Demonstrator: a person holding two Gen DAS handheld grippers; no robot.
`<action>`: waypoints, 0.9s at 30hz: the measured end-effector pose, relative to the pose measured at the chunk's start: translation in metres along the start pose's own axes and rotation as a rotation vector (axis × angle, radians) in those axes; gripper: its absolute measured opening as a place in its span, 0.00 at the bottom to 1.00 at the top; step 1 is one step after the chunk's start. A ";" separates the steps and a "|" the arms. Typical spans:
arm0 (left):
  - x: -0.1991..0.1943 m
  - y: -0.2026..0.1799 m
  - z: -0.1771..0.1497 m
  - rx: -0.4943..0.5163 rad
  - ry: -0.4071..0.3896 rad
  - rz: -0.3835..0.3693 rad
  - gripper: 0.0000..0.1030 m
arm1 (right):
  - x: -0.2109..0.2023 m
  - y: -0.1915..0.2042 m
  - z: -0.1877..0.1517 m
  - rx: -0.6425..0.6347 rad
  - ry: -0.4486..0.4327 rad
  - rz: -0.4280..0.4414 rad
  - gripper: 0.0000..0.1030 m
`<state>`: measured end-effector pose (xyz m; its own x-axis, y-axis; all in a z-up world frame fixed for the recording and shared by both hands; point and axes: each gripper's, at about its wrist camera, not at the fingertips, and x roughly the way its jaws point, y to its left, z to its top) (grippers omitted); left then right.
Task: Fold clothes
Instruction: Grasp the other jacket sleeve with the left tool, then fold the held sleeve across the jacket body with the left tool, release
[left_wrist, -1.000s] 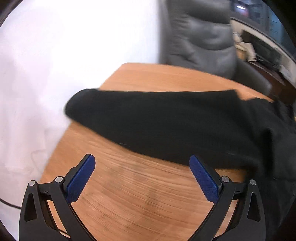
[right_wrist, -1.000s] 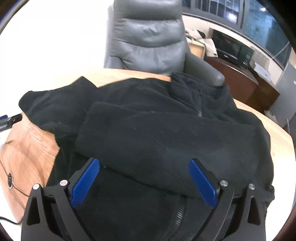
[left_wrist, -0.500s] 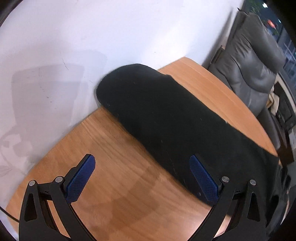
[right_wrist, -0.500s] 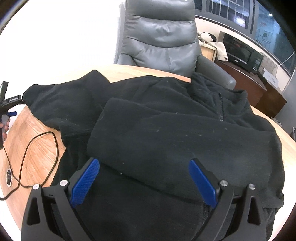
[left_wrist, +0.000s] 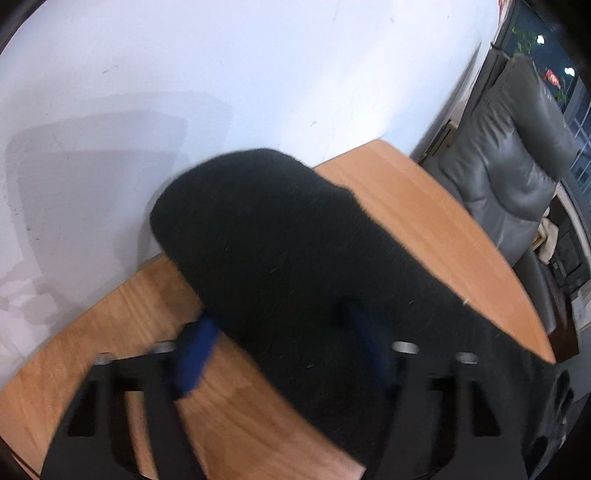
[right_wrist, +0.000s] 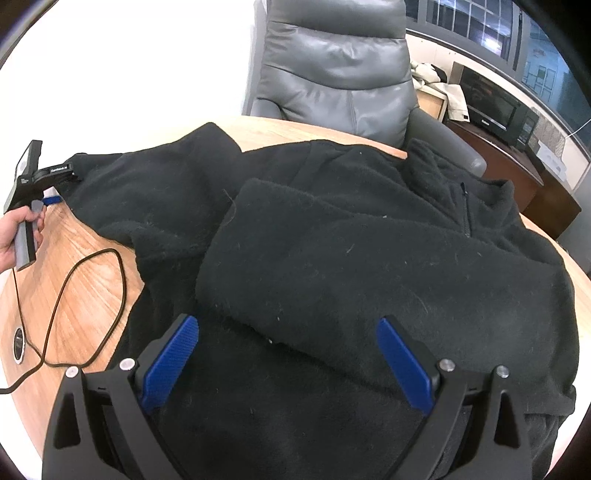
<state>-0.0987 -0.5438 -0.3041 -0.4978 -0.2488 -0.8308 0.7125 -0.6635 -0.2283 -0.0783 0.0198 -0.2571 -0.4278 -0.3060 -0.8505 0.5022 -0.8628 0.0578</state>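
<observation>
A black fleece zip-neck jacket (right_wrist: 369, 258) lies spread over a round wooden bench (right_wrist: 74, 266), its collar toward a grey leather office chair (right_wrist: 336, 70) at the far edge. One sleeve is folded across the chest, and the other sleeve (left_wrist: 280, 240) stretches out to the bench's left edge, where its cuff hangs just past the rim against a white wall (left_wrist: 184, 74).

The left gripper (left_wrist: 284, 343) has its blue-padded jaws on either side of that outstretched sleeve, one pad on the bare wood beside the cloth and the other half sunk into the fleece; the view is blurred, and whether the jaws are pinching the cloth cannot be told. In the right wrist view a hand (right_wrist: 18, 232) holds this gripper's handle at the bench's left edge.

The right gripper (right_wrist: 288, 354) hovers over the jacket's lower front with its jaws spread wide, nothing between them. A thin black cable (right_wrist: 85, 295) loops over the wood to the left of the jacket, near a small round grommet (right_wrist: 18, 341) set in the benchtop.
</observation>
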 end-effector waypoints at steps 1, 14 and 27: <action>-0.001 0.000 0.001 -0.011 0.000 -0.010 0.39 | 0.000 -0.001 -0.001 0.002 0.000 0.000 0.97; -0.120 -0.092 0.000 0.074 -0.203 -0.231 0.06 | -0.023 -0.030 -0.016 0.080 -0.059 0.014 0.97; -0.225 -0.345 -0.142 0.443 -0.180 -0.536 0.06 | -0.130 -0.119 -0.013 0.212 -0.335 0.120 0.97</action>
<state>-0.1627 -0.1586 -0.1101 -0.8238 0.1040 -0.5572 0.0990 -0.9415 -0.3222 -0.0728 0.1679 -0.1601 -0.6138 -0.4936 -0.6161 0.4129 -0.8659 0.2823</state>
